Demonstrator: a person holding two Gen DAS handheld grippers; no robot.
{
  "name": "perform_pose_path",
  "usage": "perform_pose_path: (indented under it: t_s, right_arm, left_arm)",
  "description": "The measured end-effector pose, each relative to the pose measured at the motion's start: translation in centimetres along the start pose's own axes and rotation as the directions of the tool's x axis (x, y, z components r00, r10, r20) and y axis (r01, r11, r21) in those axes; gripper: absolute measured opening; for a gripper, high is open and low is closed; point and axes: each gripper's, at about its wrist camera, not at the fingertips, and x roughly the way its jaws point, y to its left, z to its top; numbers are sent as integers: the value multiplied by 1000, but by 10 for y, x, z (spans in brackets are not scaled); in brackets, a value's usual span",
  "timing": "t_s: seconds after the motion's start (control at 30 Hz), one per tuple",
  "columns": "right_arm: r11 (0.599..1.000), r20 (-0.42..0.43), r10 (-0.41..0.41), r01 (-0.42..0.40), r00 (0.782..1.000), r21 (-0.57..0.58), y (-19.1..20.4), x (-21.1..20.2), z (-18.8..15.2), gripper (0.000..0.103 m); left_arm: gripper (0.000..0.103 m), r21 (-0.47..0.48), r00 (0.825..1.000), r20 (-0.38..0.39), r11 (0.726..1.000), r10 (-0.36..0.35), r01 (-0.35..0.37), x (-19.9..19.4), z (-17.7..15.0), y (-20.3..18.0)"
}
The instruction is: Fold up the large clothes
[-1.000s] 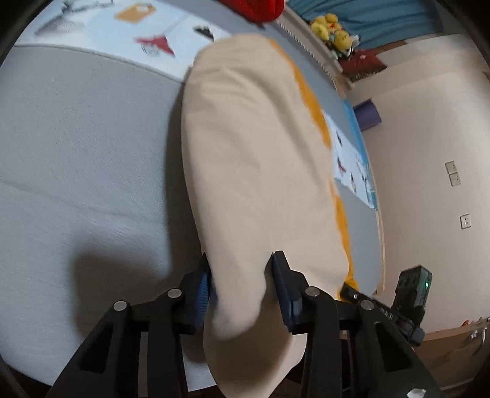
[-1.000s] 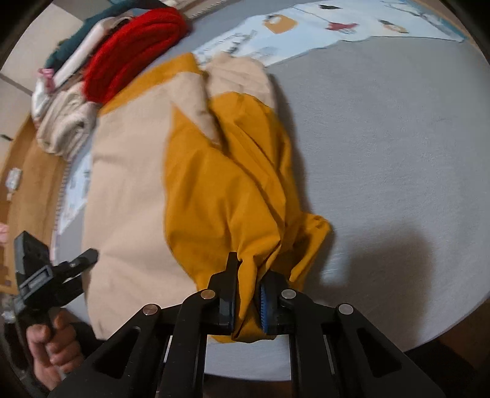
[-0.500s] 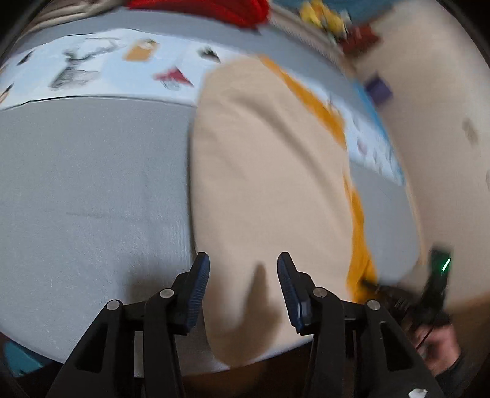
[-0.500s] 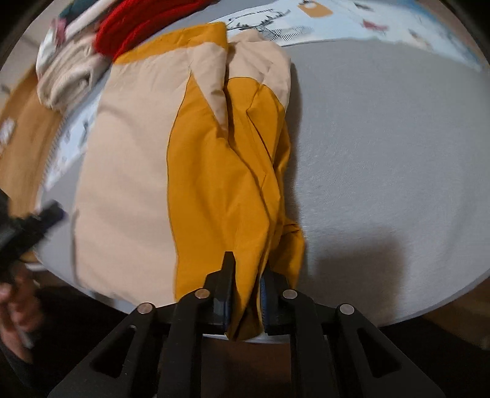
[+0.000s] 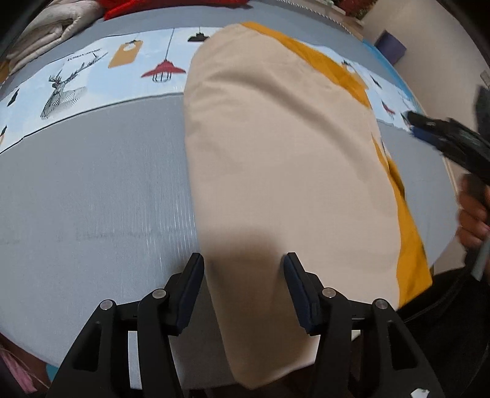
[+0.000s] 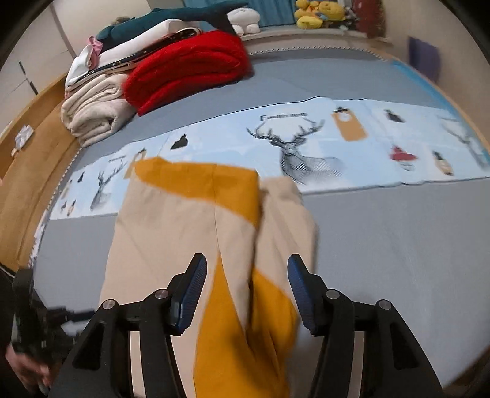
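Observation:
A beige and mustard-yellow garment [image 5: 284, 159] lies folded lengthwise on the grey bed [image 5: 92, 189], its near end hanging over the bed's edge. My left gripper [image 5: 243, 269] hovers above the beige near end, its jaws opening and not touching the cloth. In the right wrist view the same garment [image 6: 190, 226] shows its mustard panel and a bunched sleeve. My right gripper [image 6: 246, 272] is raised above it, jaws opening, nothing pinched between them. The right gripper [image 5: 441, 137] also shows at the right edge of the left wrist view, held by a hand.
A light blue printed cloth strip [image 6: 352, 144] with deer pictures crosses the bed behind the garment. A red blanket [image 6: 190, 70] and folded cream bedding [image 6: 95, 113] are stacked at the far left. Plush toys [image 6: 318, 13] line the back ledge. A wooden floor lies left.
The right gripper let go of the mustard cloth, opened wide and lifted away toward the far end. The left gripper released the beige end and widened; the garment settled flat.

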Motion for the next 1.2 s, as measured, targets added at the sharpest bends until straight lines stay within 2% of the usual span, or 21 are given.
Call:
perform_pose_path:
  t_s: [0.13, 0.17, 0.2, 0.23, 0.3, 0.37, 0.4, 0.43, 0.5, 0.57, 0.67, 0.77, 0.87, 0.93, 1.0, 1.07, 1.13, 1.17, 1.2]
  right_arm:
    - [994, -55, 15, -9, 998, 105, -18, 58, 22, 56]
    - [990, -66, 38, -29, 997, 135, -22, 69, 26, 56]
    - [987, -78, 53, -41, 996, 153, -26, 78, 30, 56]
    - [984, -94, 72, -55, 993, 170, -28, 89, 33, 56]
    - [981, -108, 98, -77, 989, 181, -30, 101, 37, 56]
    - [977, -105, 142, -122, 984, 177, -29, 108, 43, 41]
    - [974, -98, 158, -139, 983, 179, -29, 108, 45, 19]
    - [971, -89, 167, -148, 982, 188, -30, 108, 47, 10]
    - [967, -57, 164, -149, 985, 206, -33, 106, 50, 4]
    - [968, -45, 138, -125, 989, 218, -36, 104, 51, 3]
    - [970, -53, 94, -79, 994, 232, -43, 109, 52, 3]
    - [975, -102, 41, -17, 994, 221, -47, 122, 51, 3]
    - [979, -120, 10, 15, 993, 204, -49, 132, 51, 3]
    - [979, -127, -1, 27, 992, 202, -49, 135, 49, 3]
    - [980, -127, -17, 41, 992, 193, -48, 134, 47, 4]
    - [982, -122, -52, 73, 991, 175, -48, 127, 44, 9]
    - [963, -101, -220, 233, 970, 134, -48, 112, 39, 25]
    - [945, -92, -293, 303, 952, 121, -49, 104, 36, 26]
    - [930, -82, -340, 348, 937, 120, -53, 93, 32, 26]
  left_arm:
    - [47, -33, 997, 73, 999, 15, -12, -1, 26, 4]
    - [35, -41, 996, 87, 999, 4, 0, 0, 30, 6]
    - [13, -44, 995, 96, 999, -11, 15, 0, 38, 7]
    - [7, -43, 994, 108, 998, -29, 34, 1, 49, 7]
    - [6, -33, 987, 163, 999, -11, 17, 2, 67, 1]
    - [6, -23, 980, 199, 1000, 0, 5, 9, 92, -2]
    - [6, -33, 977, 212, 999, -9, 16, 11, 101, 0]
    - [6, -46, 973, 229, 998, -21, 33, 15, 115, 3]
    - [6, -48, 966, 257, 997, -43, 57, 23, 140, 7]
    - [6, -43, 960, 272, 996, -66, 80, 36, 164, 8]
    - [6, -45, 963, 261, 996, -66, 81, 64, 193, 13]
    - [5, -50, 972, 222, 995, -77, 90, 95, 207, 19]
    - [5, -40, 975, 202, 993, -97, 107, 106, 208, 23]
    - [5, 3, 977, 198, 996, -84, 85, 101, 207, 19]
    - [5, 35, 979, 202, 999, -28, 21, 85, 204, 16]
    - [5, 34, 974, 223, 998, 37, -46, 59, 196, 15]
    - [14, 15, 960, 254, 992, 117, -124, 35, 187, 19]
    - [23, 2, 949, 282, 989, 141, -148, 15, 176, 21]
    - [24, -6, 944, 299, 989, 140, -145, 1, 167, 24]
